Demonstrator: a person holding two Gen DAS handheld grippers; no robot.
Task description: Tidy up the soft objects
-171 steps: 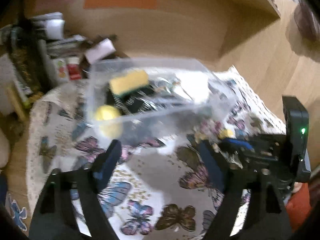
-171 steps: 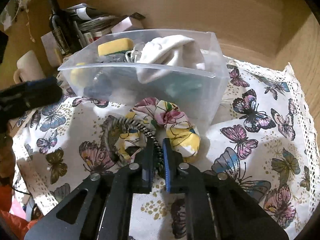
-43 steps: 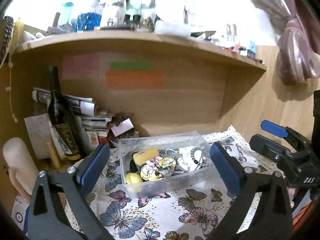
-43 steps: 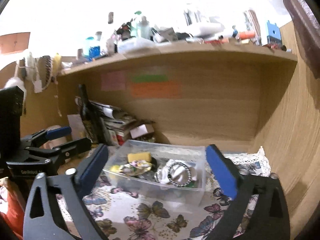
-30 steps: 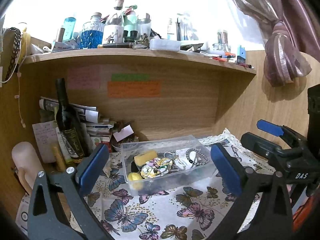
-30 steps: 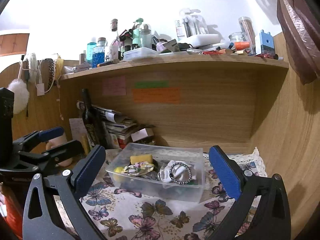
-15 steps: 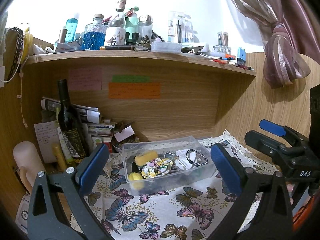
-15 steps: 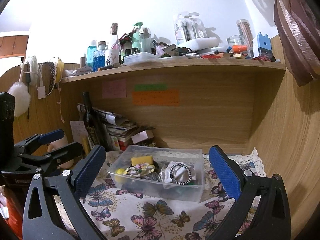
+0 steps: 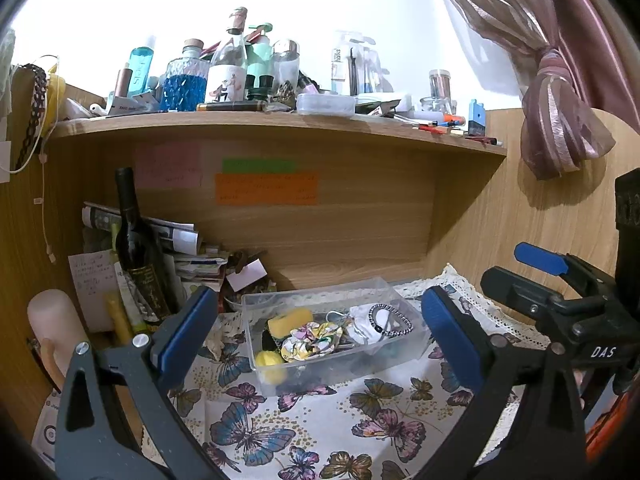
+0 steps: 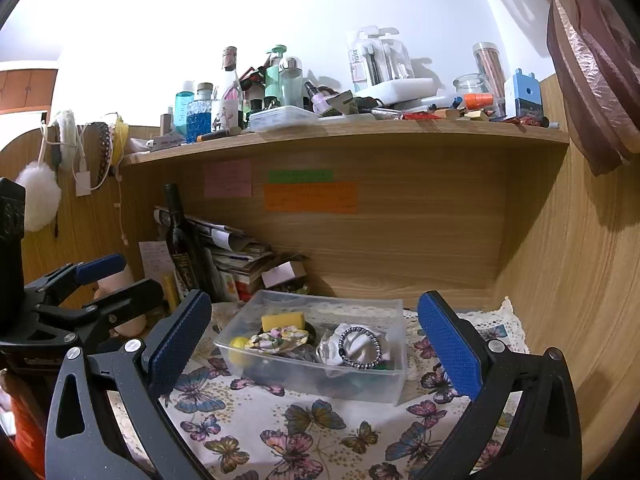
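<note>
- My left gripper (image 9: 320,332) hangs with its blue-padded jaws spread wide, holding nothing, well back from the clear plastic rectangular bin (image 9: 332,364).
- My right gripper (image 10: 316,340) is just as wide apart and empty, also well short of the bin.
- Inside the bin lie the floral fabric scrunchie (image 9: 310,340), a yellow sponge (image 9: 289,320), a yellow ball (image 9: 269,364) and a black-and-white braided hair tie (image 10: 359,347) on white cloth (image 10: 362,344).
- The bin sits on the butterfly-print cloth (image 10: 280,432).
</note>
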